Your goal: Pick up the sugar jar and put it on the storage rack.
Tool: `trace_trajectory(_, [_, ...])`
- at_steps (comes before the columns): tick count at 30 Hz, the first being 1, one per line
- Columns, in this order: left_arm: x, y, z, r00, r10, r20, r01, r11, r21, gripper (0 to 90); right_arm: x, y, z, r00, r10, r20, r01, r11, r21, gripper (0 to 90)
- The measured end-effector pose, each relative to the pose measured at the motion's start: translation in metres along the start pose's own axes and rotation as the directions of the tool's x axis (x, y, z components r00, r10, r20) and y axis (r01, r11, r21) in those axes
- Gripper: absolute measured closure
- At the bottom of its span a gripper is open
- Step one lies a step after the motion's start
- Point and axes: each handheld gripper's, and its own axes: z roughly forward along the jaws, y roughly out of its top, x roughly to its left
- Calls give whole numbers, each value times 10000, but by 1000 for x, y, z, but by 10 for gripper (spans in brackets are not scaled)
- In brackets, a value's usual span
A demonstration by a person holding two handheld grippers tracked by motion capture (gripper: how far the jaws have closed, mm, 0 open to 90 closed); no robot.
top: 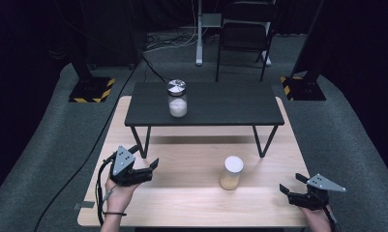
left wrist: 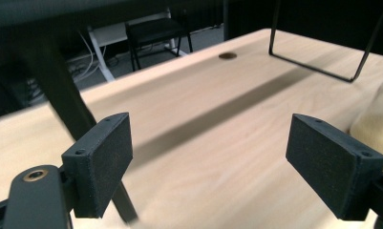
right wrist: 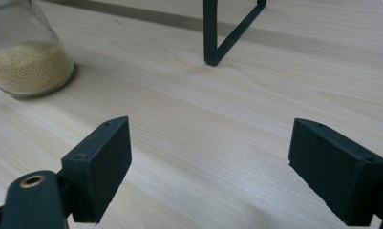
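A glass jar with a white lid and yellowish grains stands on the wooden table, right of centre. My left gripper hovers at the table's left side, open, with nothing between its jaws. In the left gripper view the grain jar shows at the right edge, beyond the right pad. My right gripper rests near the front right corner, open and empty. The right gripper view has the same jar at the upper left, well apart from the pads.
A low black shelf on thin metal legs spans the back of the wooden table. A second jar with a silver lid and white contents stands on its left part. A chair and stands sit on the floor behind.
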Motion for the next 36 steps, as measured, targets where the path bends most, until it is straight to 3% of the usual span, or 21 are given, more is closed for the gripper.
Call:
trace_trajectory(1, [1, -16, -1, 9998, -208, 45, 208, 9998, 51, 155, 0, 0, 0, 10000, 1, 6, -1, 10000, 1, 133])
trace_trajectory(2, [1, -16, -1, 9998, -208, 45, 208, 9998, 51, 155, 0, 0, 0, 10000, 4, 6, -4, 10000, 3, 133])
trace_trajectory(3, [-2, -31, -1, 9996, -259, -96, 260, 9996, 129, 155, 0, 0, 0, 10000, 18, 8, -18, 10000, 2, 133])
trace_trajectory(9, [-6, -69, -3, 9977, -592, -319, 606, 9972, 438, 155, 1, 0, 0, 10000, 31, 80, -31, 10000, 19, 132])
trace_trajectory(13, [-10, -76, -4, 9974, -178, -699, 231, 9969, 749, 156, 1, 1, 0, 10000, -20, 75, 19, 10000, 50, 133])
trace_trajectory(16, [-13, -82, -4, 9972, -146, -737, 208, 9962, 842, 158, 1, 1, 0, 10000, -43, 87, 42, 10000, 50, 133])
trace_trajectory(25, [-7, -89, -1, 9966, -314, -761, 384, 9950, 923, 154, 0, 1, 1, 9999, 108, 119, -108, 9999, 32, 132])
trace_trajectory(28, [-10, -90, -1, 9952, -210, -959, 296, 9956, 891, 155, 1, 2, 1, 9999, -61, 79, 60, 9999, 93, 133])
trace_trajectory(36, [-11, -91, -3, 9955, -351, -880, 423, 9958, 809, 154, 2, 1, -1, 9999, -97, 48, 97, 9999, 78, 131])
